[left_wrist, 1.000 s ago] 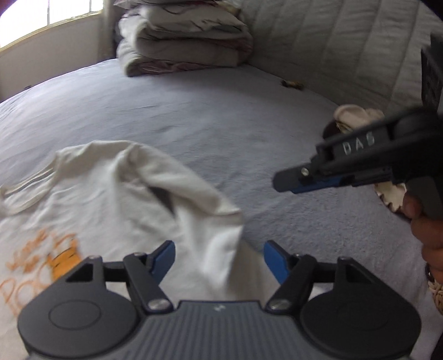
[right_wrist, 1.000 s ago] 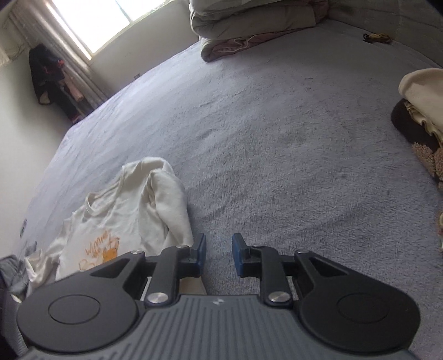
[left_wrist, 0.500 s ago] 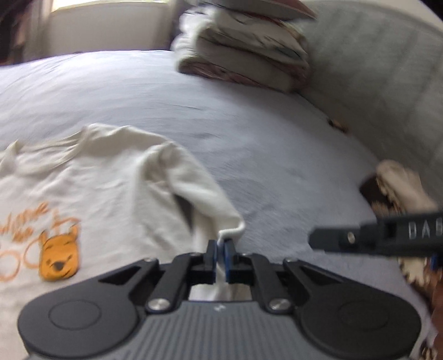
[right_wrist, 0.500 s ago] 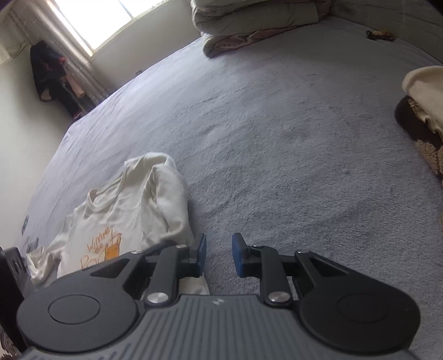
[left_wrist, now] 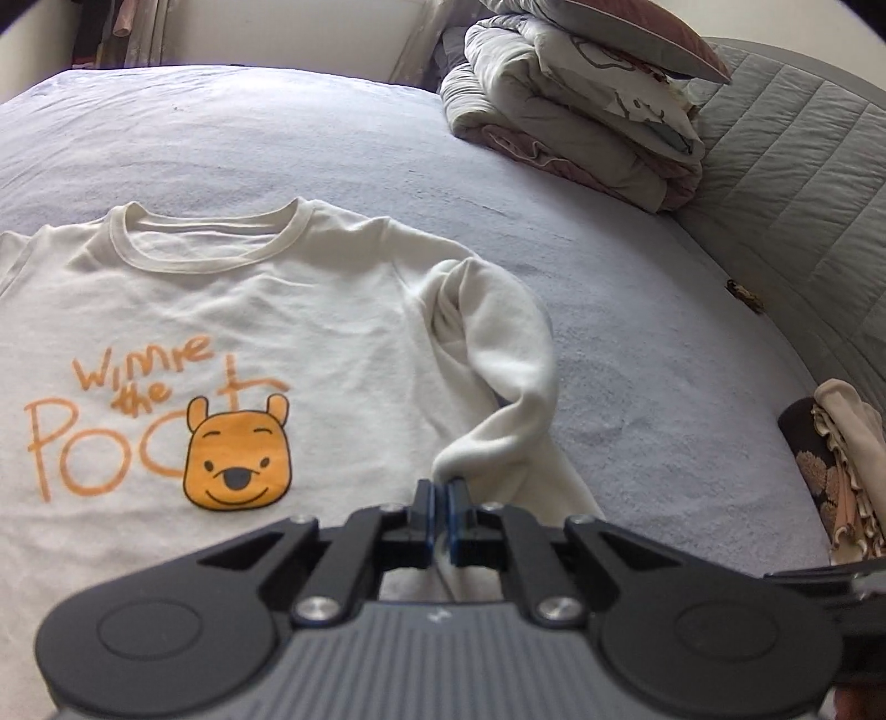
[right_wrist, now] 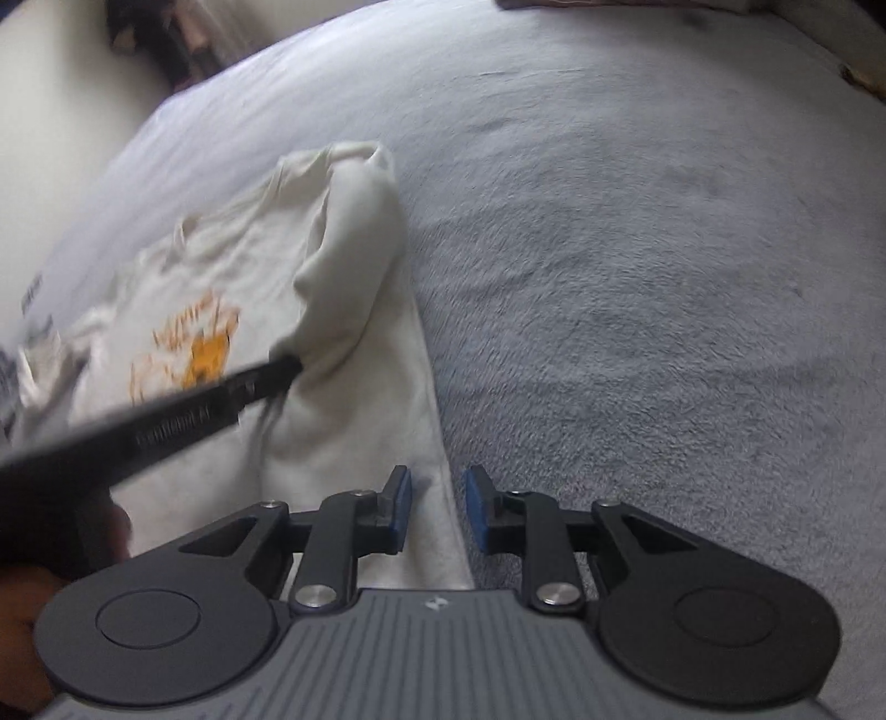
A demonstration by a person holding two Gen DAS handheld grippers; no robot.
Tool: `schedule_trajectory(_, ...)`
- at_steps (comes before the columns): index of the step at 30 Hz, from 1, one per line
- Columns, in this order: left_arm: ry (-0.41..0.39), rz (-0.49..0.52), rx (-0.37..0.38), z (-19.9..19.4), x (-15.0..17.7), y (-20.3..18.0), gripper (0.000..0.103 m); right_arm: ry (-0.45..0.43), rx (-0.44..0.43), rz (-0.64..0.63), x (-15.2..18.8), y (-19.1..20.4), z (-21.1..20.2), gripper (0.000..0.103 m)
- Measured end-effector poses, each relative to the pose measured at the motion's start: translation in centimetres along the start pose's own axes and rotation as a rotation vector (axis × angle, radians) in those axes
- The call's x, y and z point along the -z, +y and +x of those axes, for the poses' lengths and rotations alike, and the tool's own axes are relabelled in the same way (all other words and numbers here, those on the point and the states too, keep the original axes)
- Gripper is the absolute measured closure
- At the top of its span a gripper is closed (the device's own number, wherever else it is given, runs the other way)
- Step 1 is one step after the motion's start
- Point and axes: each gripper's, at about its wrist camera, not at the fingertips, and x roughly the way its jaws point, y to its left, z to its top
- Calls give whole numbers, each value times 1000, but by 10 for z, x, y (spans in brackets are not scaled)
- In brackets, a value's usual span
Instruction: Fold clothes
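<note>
Bed cover (left_wrist: pixel 637 343): grey-lilac, fleecy nap, spread across the whole bed. At its far edge, against the quilted grey headboard (left_wrist: pixel 803 183), a stack of folded bedding (left_wrist: pixel 576 127) with a pillow (left_wrist: pixel 637 39) on top. Small dark-and-tan object (left_wrist: pixel 745 292) on the cover close by the headboard (too small to identify). Further along the headboard, a pile of cream and dark floral fabric (left_wrist: pixel 830 465) resting on the cover.

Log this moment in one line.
left hand-held gripper: shut on sleeve | right hand-held gripper: jaws closing over shirt edge | shirt: face-up on bed
</note>
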Motion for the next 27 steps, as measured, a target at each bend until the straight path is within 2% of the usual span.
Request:
schedule_trajectory(4,9,-6,33,1,-2,4,97,-30,61,-87,-3,6,-12,97)
schedule_trajectory(6,20,-18,72,1,-5,6,89,-74,115,-107,-8,3,-24,98)
schedule_trajectory(7,25,-30,96,2,-7,7,79,-99,153,-105,-10,0,-29,98)
schedule_trajectory(8,25,-45,117,3,-9,8,70,-126,209,-98,-12,-5,-34,98)
schedule_trajectory(13,-24,-29,132,11,-29,0,71,-275,551,-109,-18,-29,-49,97)
schedule_trajectory(14,-26,-23,137,15,-35,-1,70,-300,585,-102,-19,-34,-51,98)
schedule_trajectory(18,-38,12,136,38,-68,-5,70,-396,584,-37,-23,-50,-55,97)
schedule_trajectory(21,-47,-21,152,61,-91,4,70,-423,596,-31,-23,-54,-53,97)
schedule_trajectory(25,-71,-79,190,84,-99,24,69,-448,617,-125,-15,-38,-62,97)
schedule_trajectory(27,-79,-86,214,92,-92,34,69,-436,605,-173,-8,-31,-68,97)
